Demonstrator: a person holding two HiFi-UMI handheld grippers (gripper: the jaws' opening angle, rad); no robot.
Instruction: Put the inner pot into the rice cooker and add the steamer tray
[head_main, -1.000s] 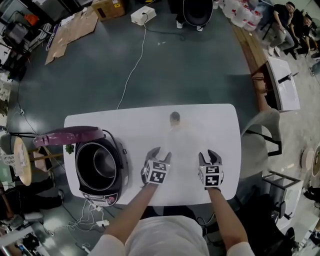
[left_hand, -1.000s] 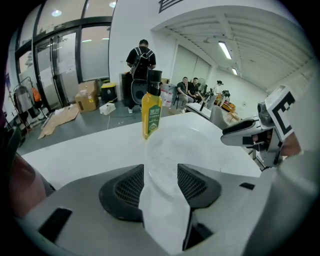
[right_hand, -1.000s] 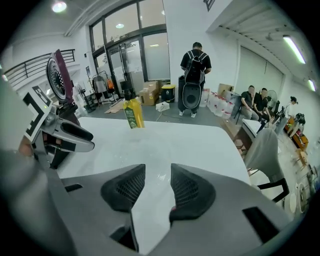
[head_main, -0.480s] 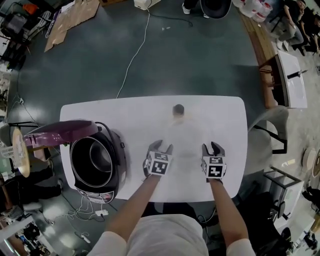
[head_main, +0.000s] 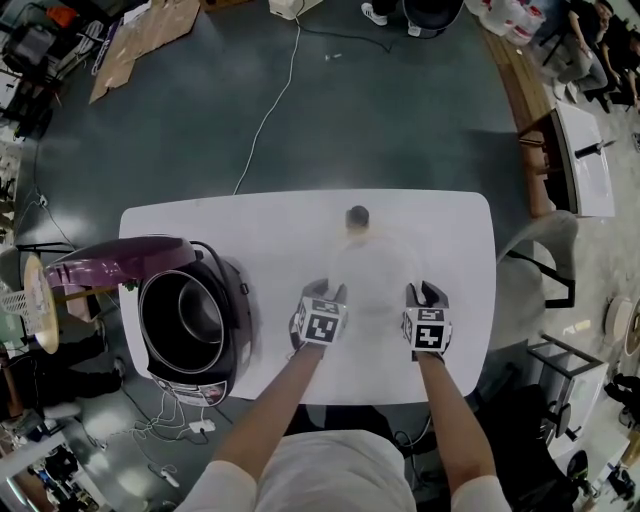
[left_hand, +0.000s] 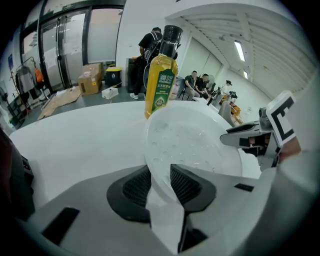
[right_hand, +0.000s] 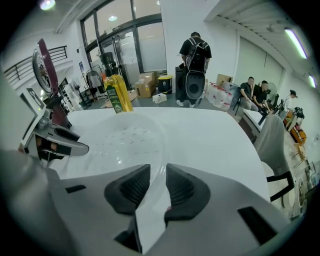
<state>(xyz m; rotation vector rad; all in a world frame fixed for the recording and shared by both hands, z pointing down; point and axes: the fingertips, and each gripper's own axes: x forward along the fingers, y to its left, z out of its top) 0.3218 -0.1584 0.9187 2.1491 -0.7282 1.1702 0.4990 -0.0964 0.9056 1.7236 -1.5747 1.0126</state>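
A clear plastic steamer tray (head_main: 375, 272) lies on the white table (head_main: 250, 225) between my two grippers. My left gripper (head_main: 325, 291) has just been closing and its pads now pinch the tray's left rim (left_hand: 162, 150). My right gripper (head_main: 427, 292) has also just been closing, and it grips the right rim (right_hand: 150, 165). The black rice cooker (head_main: 240, 330) stands at the table's left end with its purple lid (head_main: 120, 262) raised. The inner pot (head_main: 195, 318) sits inside it.
A yellow oil bottle (head_main: 357, 217) stands just behind the tray, also seen as the bottle (left_hand: 162, 75) and the bottle (right_hand: 116, 95). A cable (head_main: 270, 120) runs over the floor beyond the table. A chair (head_main: 535, 260) stands at the right end. People sit at the far right.
Both grippers have sunk toward the table and their jaws have closed onto the tray's opposite rims. The tray and the cooker have stayed in place.
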